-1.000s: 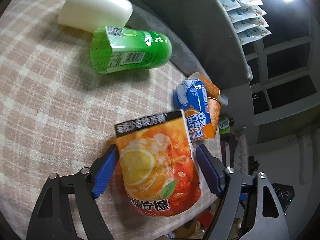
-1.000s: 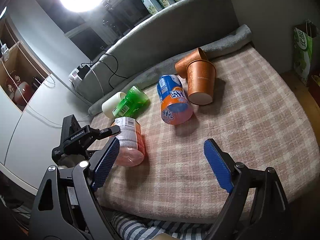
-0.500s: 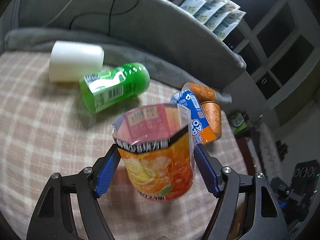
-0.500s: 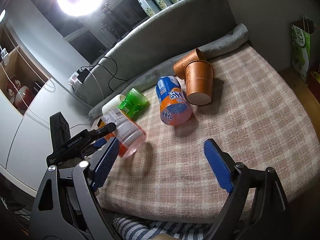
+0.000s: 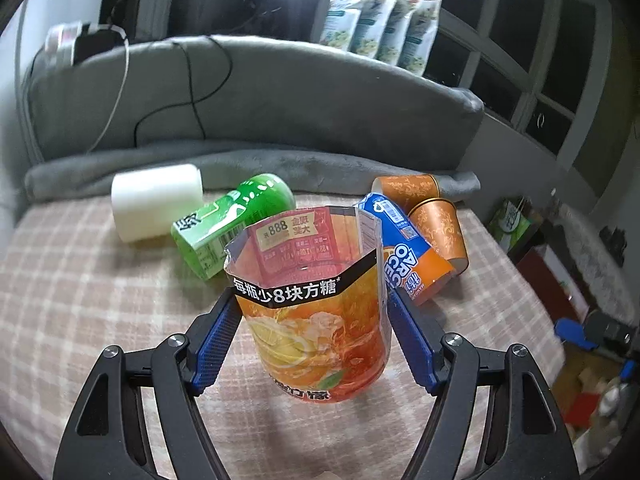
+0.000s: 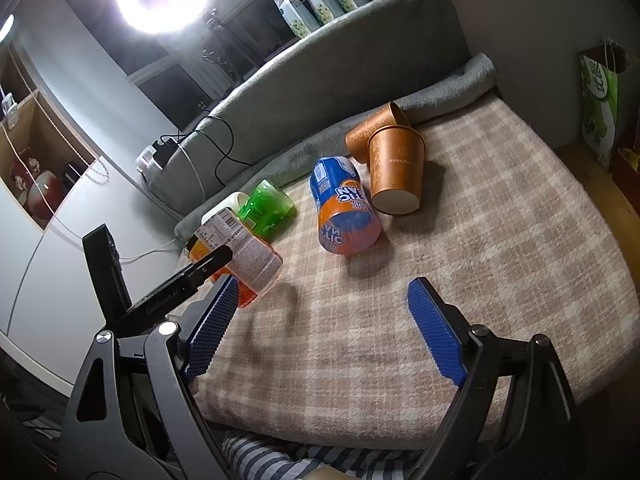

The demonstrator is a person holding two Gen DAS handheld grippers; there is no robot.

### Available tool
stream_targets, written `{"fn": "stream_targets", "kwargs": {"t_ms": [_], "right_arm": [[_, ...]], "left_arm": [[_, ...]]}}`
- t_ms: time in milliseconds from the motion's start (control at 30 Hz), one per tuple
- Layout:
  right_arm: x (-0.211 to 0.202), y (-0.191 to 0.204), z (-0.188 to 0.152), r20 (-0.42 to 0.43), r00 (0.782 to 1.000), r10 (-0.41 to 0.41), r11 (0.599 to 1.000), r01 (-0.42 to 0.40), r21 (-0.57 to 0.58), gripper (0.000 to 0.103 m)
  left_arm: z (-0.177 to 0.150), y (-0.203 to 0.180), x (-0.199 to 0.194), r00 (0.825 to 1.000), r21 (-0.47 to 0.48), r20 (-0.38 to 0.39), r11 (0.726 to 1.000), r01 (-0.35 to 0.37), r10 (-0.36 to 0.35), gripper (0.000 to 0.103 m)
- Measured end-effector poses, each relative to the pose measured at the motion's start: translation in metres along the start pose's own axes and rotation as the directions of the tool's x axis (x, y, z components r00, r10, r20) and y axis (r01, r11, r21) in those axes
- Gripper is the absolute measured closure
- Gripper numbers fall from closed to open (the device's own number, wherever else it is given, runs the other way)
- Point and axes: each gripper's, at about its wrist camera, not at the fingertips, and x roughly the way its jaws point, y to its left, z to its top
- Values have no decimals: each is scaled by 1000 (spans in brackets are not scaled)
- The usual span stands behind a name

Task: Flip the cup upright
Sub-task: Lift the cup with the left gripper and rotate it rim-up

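Observation:
My left gripper (image 5: 316, 340) is shut on an orange lemon-tea cup (image 5: 316, 304), cut from a bottle, and holds it mouth up just above the checked blanket (image 5: 80, 320). In the right wrist view the same cup (image 6: 240, 252) hangs tilted at the left, between the left gripper's black fingers (image 6: 208, 266). My right gripper (image 6: 316, 332) is open and empty over the blanket's near edge.
On the blanket lie a white cup (image 5: 156, 200), a green cup (image 5: 236, 224), a blue-orange cup (image 5: 404, 252) and two brown paper cups (image 5: 436, 232). A grey sofa back (image 5: 280, 104) rises behind. The blanket drops off at right, by a green bag (image 6: 600, 104).
My left gripper has lifted the orange cup off the blanket and turned it from lying on its side to mouth up. The right gripper has stayed put.

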Motion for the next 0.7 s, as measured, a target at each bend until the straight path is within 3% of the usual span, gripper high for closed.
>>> {"fn": "stream_targets", "kwargs": {"t_ms": [700], "right_arm": [[-10, 19, -4, 91, 988, -123, 983, 133, -125, 14]], "left_arm": [[-14, -25, 5, 999, 139, 26, 989, -47, 44, 29]]}}
